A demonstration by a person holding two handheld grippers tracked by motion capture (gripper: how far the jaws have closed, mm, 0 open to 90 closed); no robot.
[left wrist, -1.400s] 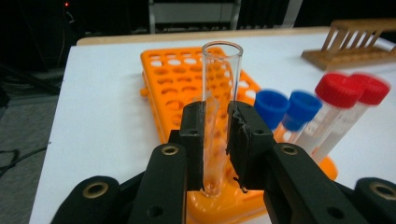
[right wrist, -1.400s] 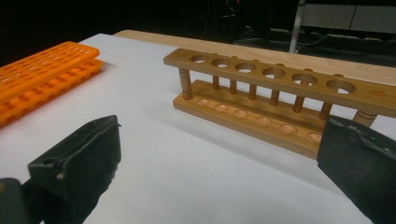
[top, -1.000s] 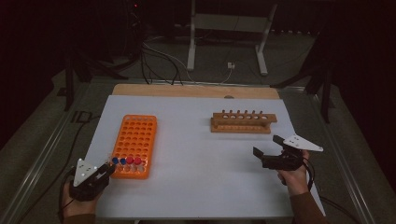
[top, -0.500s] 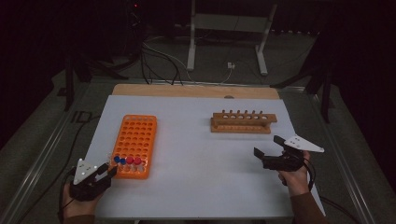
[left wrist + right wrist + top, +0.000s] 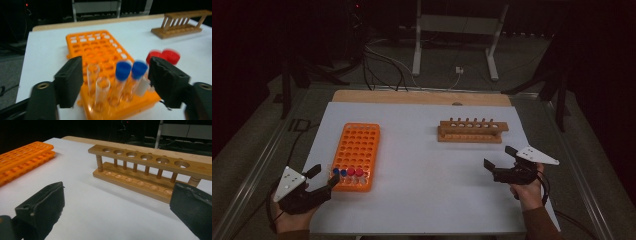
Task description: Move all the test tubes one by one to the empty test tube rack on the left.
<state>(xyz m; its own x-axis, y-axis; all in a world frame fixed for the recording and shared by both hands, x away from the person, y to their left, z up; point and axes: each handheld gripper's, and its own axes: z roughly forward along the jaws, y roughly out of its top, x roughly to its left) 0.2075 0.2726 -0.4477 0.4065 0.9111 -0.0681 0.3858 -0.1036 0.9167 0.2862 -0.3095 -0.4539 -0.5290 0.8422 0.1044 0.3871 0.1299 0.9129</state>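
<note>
Because the capped tubes (image 5: 131,75) stand upright at the orange rack's (image 5: 357,152) six-o'clock end, the left gripper (image 5: 326,177), jaws just opened and holding nothing, hovers beside them, while the right gripper (image 5: 498,159) waits wide open and unloaded near the wooden rack (image 5: 472,131) at the worktop's (image 5: 422,165) two o'clock.

Left side: orange plastic tube rack (image 5: 356,155) on the white table sheet (image 5: 422,170), capped tubes (image 5: 348,172) in its near row.
Right side: wooden tube rack (image 5: 472,131), further back.
</note>
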